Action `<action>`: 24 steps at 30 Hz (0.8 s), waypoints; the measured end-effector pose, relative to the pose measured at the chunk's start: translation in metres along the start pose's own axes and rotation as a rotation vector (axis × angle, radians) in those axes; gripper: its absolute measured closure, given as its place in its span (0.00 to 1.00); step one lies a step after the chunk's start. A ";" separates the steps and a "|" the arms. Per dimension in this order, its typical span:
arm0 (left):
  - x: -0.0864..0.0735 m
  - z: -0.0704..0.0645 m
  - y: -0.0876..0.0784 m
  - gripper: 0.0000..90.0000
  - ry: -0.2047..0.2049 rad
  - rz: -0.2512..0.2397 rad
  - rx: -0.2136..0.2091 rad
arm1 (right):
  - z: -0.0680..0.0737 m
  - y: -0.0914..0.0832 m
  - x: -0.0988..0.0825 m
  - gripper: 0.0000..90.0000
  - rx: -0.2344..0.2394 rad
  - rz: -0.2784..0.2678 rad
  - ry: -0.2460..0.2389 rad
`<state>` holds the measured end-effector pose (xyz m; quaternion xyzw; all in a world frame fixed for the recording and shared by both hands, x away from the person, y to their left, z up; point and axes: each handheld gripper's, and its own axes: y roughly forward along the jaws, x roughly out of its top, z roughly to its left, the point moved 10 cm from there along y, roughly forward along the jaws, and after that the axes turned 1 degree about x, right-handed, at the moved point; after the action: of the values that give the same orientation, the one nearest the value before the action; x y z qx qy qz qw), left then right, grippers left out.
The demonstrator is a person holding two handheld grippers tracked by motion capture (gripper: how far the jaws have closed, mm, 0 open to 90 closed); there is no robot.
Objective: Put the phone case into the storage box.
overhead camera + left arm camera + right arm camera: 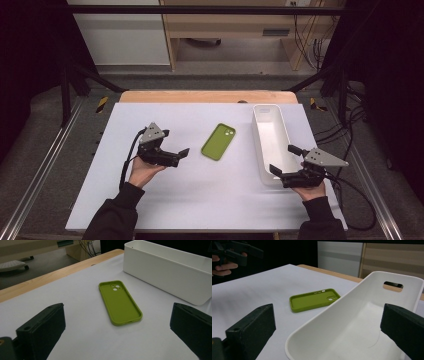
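High view, case: a green case (218, 142) lay open side up on the white table (165, 200), between the two grippers, apart from both.
High view, bin: a long white bin (264, 145) stood just right of the case, empty, perhaps meant to receive it.
High view, left gripper: the left gripper (176, 156) sat low by the table, jaws wide and turned toward the case, holding nothing.
High view, right gripper: the right gripper (285, 161) hung at the bin's near end, jaws wide, empty.
Left gripper view, aim: the case (120, 302) lay centred between the spread jaws, well ahead, which suited a reach; the bin (170, 270) was beyond, to the right.
Right gripper view, aim: the bin's rim (312, 326) ran between the open jaws; whether either jaw touched it was hard to tell. The case (313, 300) lay past the wall.
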<state>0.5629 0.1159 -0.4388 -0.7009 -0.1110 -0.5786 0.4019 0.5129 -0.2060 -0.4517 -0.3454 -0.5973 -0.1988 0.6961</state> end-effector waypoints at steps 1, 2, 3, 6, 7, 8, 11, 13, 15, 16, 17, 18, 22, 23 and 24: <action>0.001 0.000 0.002 0.00 0.000 0.001 0.000 | 0.000 0.000 0.000 0.00 0.000 0.000 0.000; 0.001 0.000 0.002 0.00 0.000 0.001 0.000 | 0.000 0.000 0.000 0.00 0.000 0.000 0.000; 0.002 0.000 0.003 0.00 0.000 0.001 0.001 | 0.000 0.000 0.000 0.00 0.000 0.000 0.000; 0.003 -0.001 0.009 0.00 0.004 0.007 -0.001 | 0.000 0.000 0.000 0.00 0.000 -0.001 0.002; 0.004 -0.001 0.011 0.00 0.002 0.006 -0.001 | 0.000 0.000 0.000 0.00 0.000 -0.001 0.002; 0.005 -0.001 0.012 0.00 0.002 0.009 -0.002 | 0.000 0.000 0.000 0.00 0.000 -0.001 0.002; 0.007 -0.002 0.018 0.00 0.003 0.014 -0.005 | 0.000 0.000 0.001 0.00 0.000 -0.005 0.003; 0.009 -0.002 0.022 0.00 0.013 0.021 -0.003 | 0.000 -0.001 0.001 0.00 0.000 -0.006 0.003; 0.011 -0.003 0.026 0.00 0.014 0.024 -0.004 | 0.000 -0.001 0.001 0.00 0.000 -0.004 0.004; 0.011 -0.004 0.028 0.00 0.014 0.029 -0.004 | 0.000 -0.001 0.001 0.00 0.000 -0.004 0.004; 0.012 -0.004 0.030 0.00 0.015 0.032 -0.005 | 0.000 -0.001 0.001 0.00 0.001 -0.005 0.004; 0.013 -0.004 0.032 0.00 0.012 0.031 -0.007 | 0.000 -0.001 0.001 0.00 0.001 -0.004 0.003; 0.018 -0.007 0.041 0.00 0.019 0.033 -0.011 | 0.000 -0.001 0.001 0.00 0.002 -0.007 0.002; 0.018 -0.007 0.042 0.00 0.020 0.030 -0.011 | 0.000 -0.001 0.001 0.00 0.001 -0.006 0.004; 0.019 -0.008 0.043 0.00 0.018 0.029 -0.011 | 0.000 -0.001 0.001 0.00 0.001 -0.006 0.004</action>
<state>0.5900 0.0766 -0.4404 -0.6992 -0.0939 -0.5797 0.4077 0.5125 -0.2064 -0.4505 -0.3428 -0.5969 -0.2012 0.6969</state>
